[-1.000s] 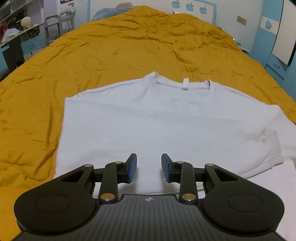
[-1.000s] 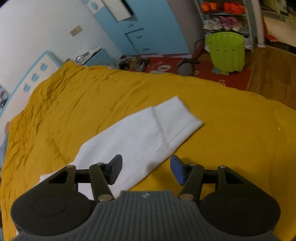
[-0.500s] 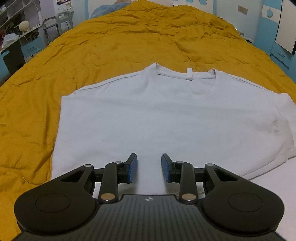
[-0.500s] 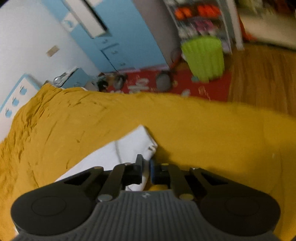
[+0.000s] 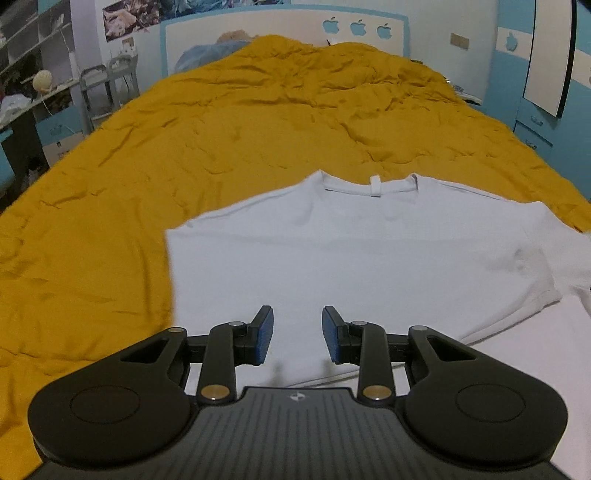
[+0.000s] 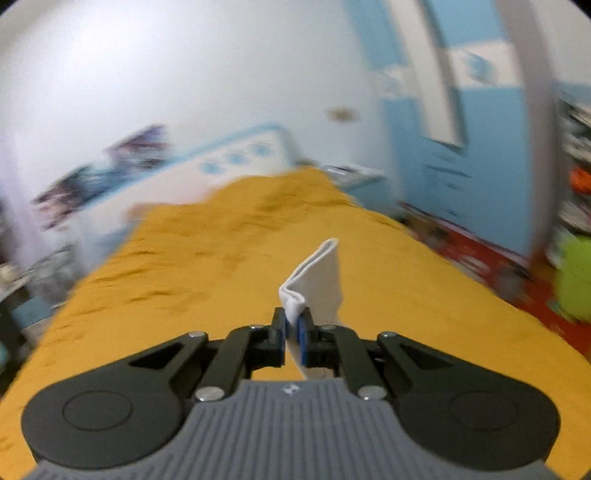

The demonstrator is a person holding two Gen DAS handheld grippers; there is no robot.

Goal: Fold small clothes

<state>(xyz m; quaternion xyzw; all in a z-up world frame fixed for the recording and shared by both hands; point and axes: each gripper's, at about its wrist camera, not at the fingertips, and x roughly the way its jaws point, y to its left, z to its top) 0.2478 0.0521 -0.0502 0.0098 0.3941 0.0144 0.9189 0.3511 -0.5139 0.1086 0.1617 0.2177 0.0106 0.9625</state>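
Note:
A white T-shirt (image 5: 354,258) lies flat on the orange bedspread (image 5: 184,155), collar away from me; its left side looks folded in to a straight edge. My left gripper (image 5: 297,334) hovers over the shirt's lower middle, open, with nothing between its blue pads. In the right wrist view, which is blurred, my right gripper (image 6: 292,330) is shut on the white sleeve (image 6: 317,280). The sleeve's end stands up above the pads, lifted off the bedspread (image 6: 184,280).
A white and blue headboard (image 5: 288,33) closes the far end of the bed. Shelves and a grey cart (image 5: 107,92) stand left of it, blue cabinets (image 5: 539,114) to the right. A green bin (image 6: 574,280) and a red rug (image 6: 491,258) sit on the floor beside the bed.
The right gripper closed on the sleeve's end and lifted it off the bed while swinging toward the headboard. The left gripper rose a little and stayed open over the shirt.

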